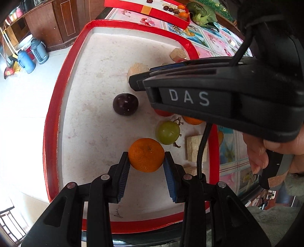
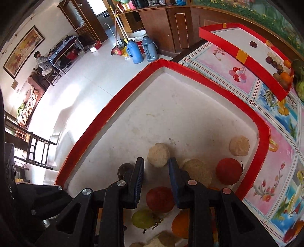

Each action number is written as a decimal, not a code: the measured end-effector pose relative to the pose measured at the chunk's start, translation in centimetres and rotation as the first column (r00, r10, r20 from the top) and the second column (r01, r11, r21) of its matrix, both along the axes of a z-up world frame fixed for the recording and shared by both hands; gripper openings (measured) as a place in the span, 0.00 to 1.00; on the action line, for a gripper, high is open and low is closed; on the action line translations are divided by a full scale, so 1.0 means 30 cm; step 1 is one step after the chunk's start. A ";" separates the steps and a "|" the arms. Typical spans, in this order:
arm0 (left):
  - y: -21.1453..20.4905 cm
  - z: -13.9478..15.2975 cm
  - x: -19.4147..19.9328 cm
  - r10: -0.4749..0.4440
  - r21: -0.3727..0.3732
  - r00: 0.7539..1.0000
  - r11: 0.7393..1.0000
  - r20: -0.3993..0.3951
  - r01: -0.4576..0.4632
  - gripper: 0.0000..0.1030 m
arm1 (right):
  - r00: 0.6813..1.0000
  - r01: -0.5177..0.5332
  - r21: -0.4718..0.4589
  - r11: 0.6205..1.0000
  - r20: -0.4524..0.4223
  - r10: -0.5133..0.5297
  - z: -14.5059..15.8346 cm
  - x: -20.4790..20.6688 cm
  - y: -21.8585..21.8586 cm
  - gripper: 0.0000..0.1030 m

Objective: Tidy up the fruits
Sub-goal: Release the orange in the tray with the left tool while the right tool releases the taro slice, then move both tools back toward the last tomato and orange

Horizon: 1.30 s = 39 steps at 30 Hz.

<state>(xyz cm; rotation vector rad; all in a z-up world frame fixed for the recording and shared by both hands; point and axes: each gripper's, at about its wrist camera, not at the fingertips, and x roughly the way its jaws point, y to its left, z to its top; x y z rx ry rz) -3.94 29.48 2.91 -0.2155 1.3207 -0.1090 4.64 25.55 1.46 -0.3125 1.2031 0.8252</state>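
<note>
In the left wrist view my left gripper (image 1: 146,158) is shut on an orange mandarin (image 1: 146,154) above the near red-rimmed white tray (image 1: 57,106). A dark plum (image 1: 125,104), a green grape (image 1: 167,132) and beige pieces (image 1: 194,148) lie on the tray. The right gripper's body (image 1: 218,95) crosses above them. In the right wrist view my right gripper (image 2: 155,167) is open over the tray (image 2: 106,117), above a red fruit (image 2: 160,199), with a beige piece (image 2: 158,154) just past its tips. Another red fruit (image 2: 229,171), a grape (image 2: 142,218) and an orange (image 2: 180,224) lie nearby.
A second red tray (image 2: 241,55) at the far side of the flowered tablecloth (image 2: 275,144) holds plums and oranges in a row. Green vegetables (image 1: 203,13) lie beside it. Two blue thermos jugs (image 2: 142,49) stand on the floor. A person sits at a far table.
</note>
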 end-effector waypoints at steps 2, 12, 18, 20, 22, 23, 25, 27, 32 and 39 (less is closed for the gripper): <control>0.001 0.000 -0.001 0.002 -0.001 1.000 1.000 0.000 -0.002 0.33 | 1.000 0.004 0.002 1.000 0.002 -0.004 0.006 -0.005 -0.005 0.28; -0.012 0.014 -0.022 0.016 0.017 1.000 1.000 0.009 -0.016 0.46 | 0.999 0.041 0.054 0.998 0.014 -0.041 0.088 -0.025 -0.096 0.32; -0.041 0.062 -0.043 0.010 0.062 0.999 0.998 0.041 -0.012 0.52 | 0.995 0.101 0.095 0.990 0.010 -0.103 0.139 -0.034 -0.214 0.35; -0.057 0.078 -0.047 0.001 0.082 0.999 0.997 0.051 -0.005 0.56 | 0.992 0.127 0.105 0.986 0.007 -0.129 0.150 -0.039 -0.264 0.38; -0.073 0.091 -0.049 -0.009 0.093 0.998 0.996 0.061 0.003 0.56 | 0.988 0.154 0.114 0.981 0.003 -0.156 0.157 -0.046 -0.317 0.39; -0.085 0.099 -0.050 -0.017 0.098 0.998 0.995 0.066 0.011 0.57 | 0.985 0.170 0.118 0.978 -0.001 -0.171 0.157 -0.049 -0.345 0.40; -0.105 0.108 -0.048 -0.031 0.104 0.997 0.994 0.070 0.023 0.57 | 0.979 0.201 0.121 0.972 -0.008 -0.202 0.155 -0.058 -0.401 0.41; -0.131 0.116 -0.036 -0.046 0.103 0.996 0.994 0.074 0.038 0.57 | 0.973 0.230 0.121 0.966 -0.015 -0.230 0.149 -0.066 -0.456 0.43; -0.221 0.126 0.008 -0.095 0.096 0.992 0.992 0.080 0.087 0.57 | 0.950 0.312 0.110 0.944 -0.027 -0.311 0.132 -0.088 -0.621 0.43; -0.397 0.129 0.076 -0.204 0.090 0.976 0.976 0.082 0.196 0.57 | 0.892 0.452 0.074 0.889 -0.034 -0.451 0.108 -0.088 -0.890 0.43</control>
